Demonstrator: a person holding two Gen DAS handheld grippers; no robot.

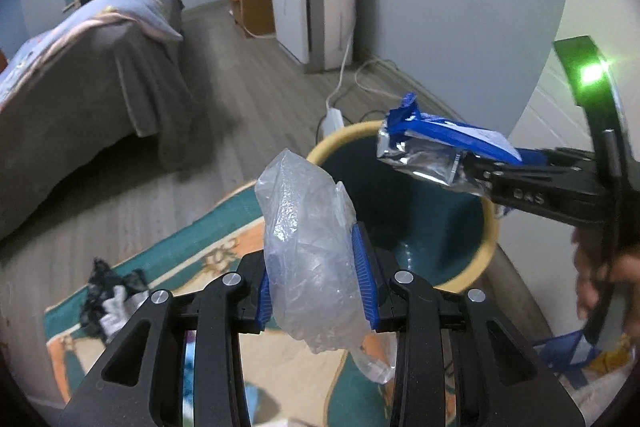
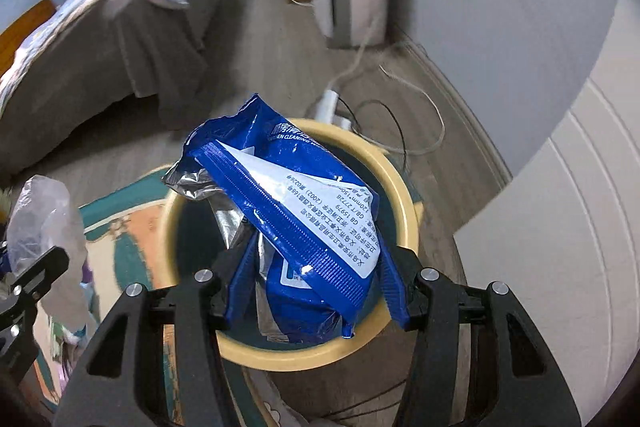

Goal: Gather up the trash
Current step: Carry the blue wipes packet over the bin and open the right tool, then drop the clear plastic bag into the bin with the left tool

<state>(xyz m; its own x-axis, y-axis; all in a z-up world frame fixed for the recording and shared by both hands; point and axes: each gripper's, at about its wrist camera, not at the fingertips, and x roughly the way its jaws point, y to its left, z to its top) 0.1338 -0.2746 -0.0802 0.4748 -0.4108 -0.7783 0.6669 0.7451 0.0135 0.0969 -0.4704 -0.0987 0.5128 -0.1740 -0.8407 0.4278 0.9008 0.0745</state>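
The right gripper [image 2: 316, 281] pinches a blue wrapper [image 2: 296, 211] printed "CLEANING" and "GB 15979" between its fingers, above the yellow-rimmed bin [image 2: 404, 195]. The left gripper [image 1: 318, 301] pinches a clear plastic bag [image 1: 308, 247] beside the bin's rim.

A crumpled clear plastic bag [image 1: 310, 259] and a blue wipes wrapper [image 2: 296, 223] (silver foil lining showing) hang above the teal, yellow-rimmed bin [image 2: 402, 195] on the floor.
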